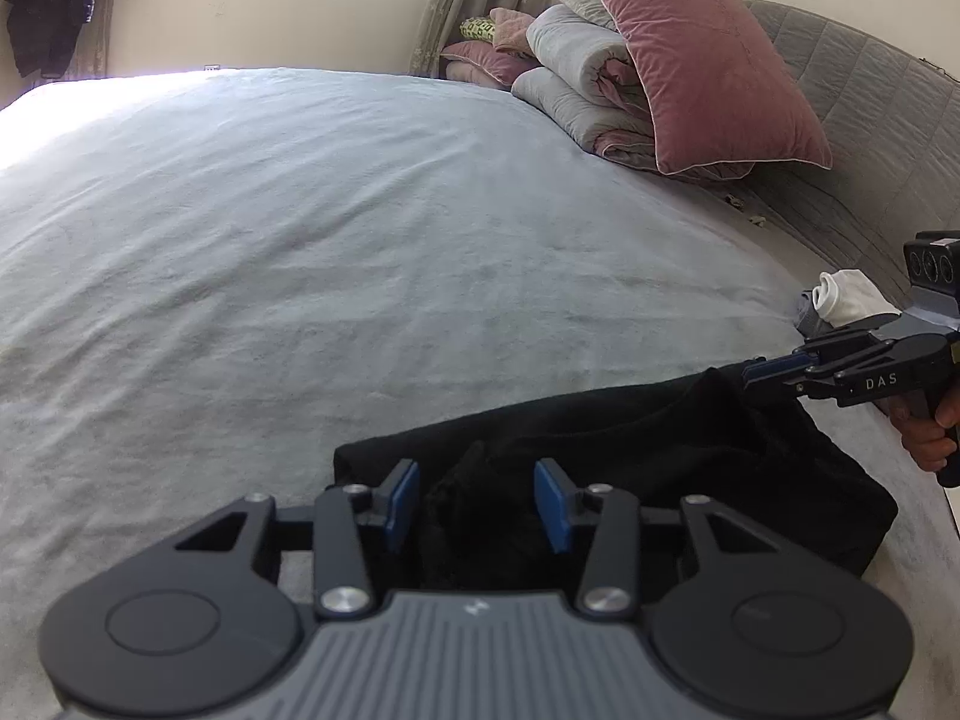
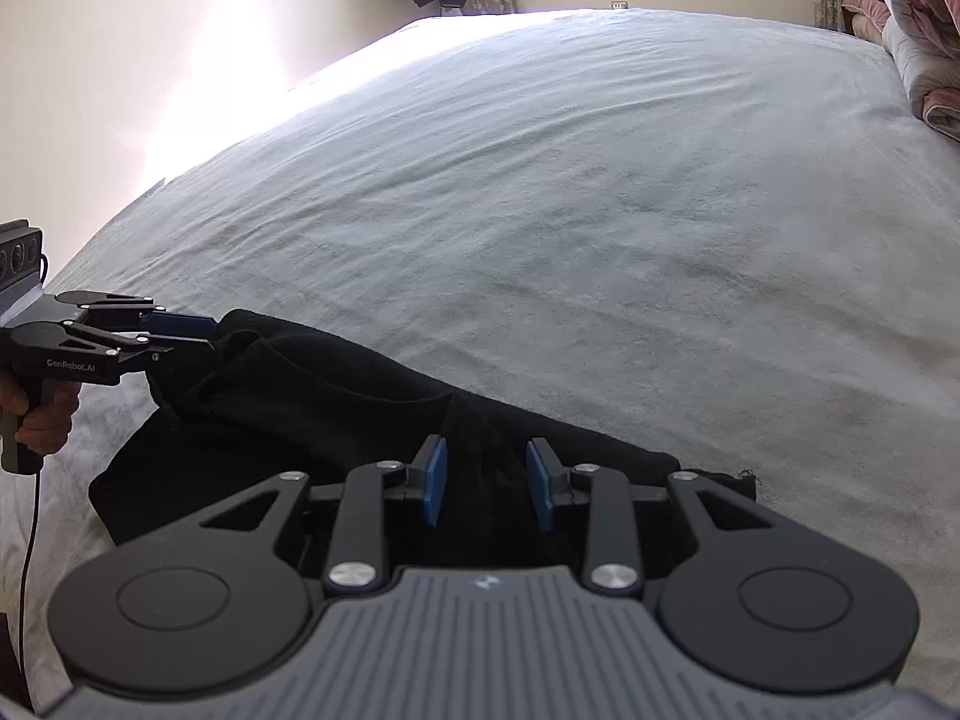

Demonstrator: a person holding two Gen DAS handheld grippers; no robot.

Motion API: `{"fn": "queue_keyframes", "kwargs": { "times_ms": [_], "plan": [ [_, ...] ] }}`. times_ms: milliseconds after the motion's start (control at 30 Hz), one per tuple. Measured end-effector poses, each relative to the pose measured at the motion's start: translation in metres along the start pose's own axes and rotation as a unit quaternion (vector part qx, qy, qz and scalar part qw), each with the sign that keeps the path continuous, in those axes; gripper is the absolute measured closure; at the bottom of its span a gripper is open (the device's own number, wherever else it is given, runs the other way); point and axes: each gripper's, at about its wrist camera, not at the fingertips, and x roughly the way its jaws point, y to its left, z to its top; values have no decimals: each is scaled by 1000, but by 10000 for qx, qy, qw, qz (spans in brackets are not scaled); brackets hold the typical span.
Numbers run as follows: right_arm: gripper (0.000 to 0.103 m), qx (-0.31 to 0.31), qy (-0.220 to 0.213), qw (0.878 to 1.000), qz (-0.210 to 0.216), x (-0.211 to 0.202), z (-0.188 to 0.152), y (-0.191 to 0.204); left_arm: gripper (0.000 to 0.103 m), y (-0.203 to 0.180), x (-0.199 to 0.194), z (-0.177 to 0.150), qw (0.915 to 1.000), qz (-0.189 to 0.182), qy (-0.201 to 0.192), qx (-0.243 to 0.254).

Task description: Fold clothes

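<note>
A black garment lies folded in a long band on the near edge of the pale grey bed sheet. My left gripper is over its left end. Its blue pads stand apart with a hump of black cloth between them, not pressed. My right gripper is over the other end of the black garment, jaws also apart around loose cloth. Each view shows the other gripper from the side: the right gripper and the left gripper, both at the garment's edge, each in a person's hand.
A pink pillow leans on a folded quilt against the grey headboard. Small white and grey folded clothes lie at the right edge. Dark clothes hang by the window. A cable trails from the left gripper.
</note>
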Motion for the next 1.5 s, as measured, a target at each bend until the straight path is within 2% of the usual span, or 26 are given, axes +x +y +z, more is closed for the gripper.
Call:
{"fn": "queue_keyframes", "kwargs": {
  "times_ms": [133,200,233,267,300,467,633,800,867,1000,1067,1133,1200,1267,1333,1433,1500],
  "plan": [
    [67,-22,117,9999,-20,10,-2,-1,97,-7,4,-2,9998,138,-37,148],
    [68,-81,114,9999,-47,12,-5,1,98,-12,3,-5,9994,225,-81,232],
    [82,-131,87,9999,-50,11,-6,4,99,-15,2,-6,9992,246,-118,286],
    [92,-148,53,9999,-46,10,-7,5,100,-17,-1,-8,9989,262,-169,338],
    [96,-143,5,9999,-44,7,-8,6,100,-21,-4,-10,9986,277,-228,385],
    [98,-260,-272,9992,137,-22,-13,18,100,-35,-33,-17,9964,230,-576,573],
    [98,-735,-333,9965,206,-54,-29,42,100,-54,-63,-34,9926,105,-683,994],
    [98,-1167,-159,9925,314,-69,-56,63,100,-71,-79,-65,9886,-32,-407,1446],
    [98,-1284,-35,9910,371,-70,-67,70,99,-75,-76,-80,9876,-89,-125,1563],
    [97,-1460,503,9876,278,-57,-88,76,98,-75,-65,-101,9845,-39,465,1693],
    [89,-1380,593,9884,233,-57,-93,74,94,-70,-70,-102,9877,-66,478,1487],
    [89,-999,486,9935,260,-60,-95,65,77,-63,-77,-98,9933,-62,371,1090],
    [87,-451,329,9979,337,-64,-95,55,67,-53,-83,-94,9988,-126,208,426],
    [80,271,176,9983,487,-64,-98,43,63,-42,-82,-92,9986,-246,207,-420],
    [60,878,4,9943,598,-63,-102,35,59,-31,-78,-92,9900,-352,266,-1339],
    [58,1941,-358,9769,814,-60,-111,23,48,-19,-73,-99,9636,-573,222,-2602],
    [58,2539,-579,9614,892,-57,-117,17,48,-15,-69,-105,9405,-724,90,-3320]
  ]
}}
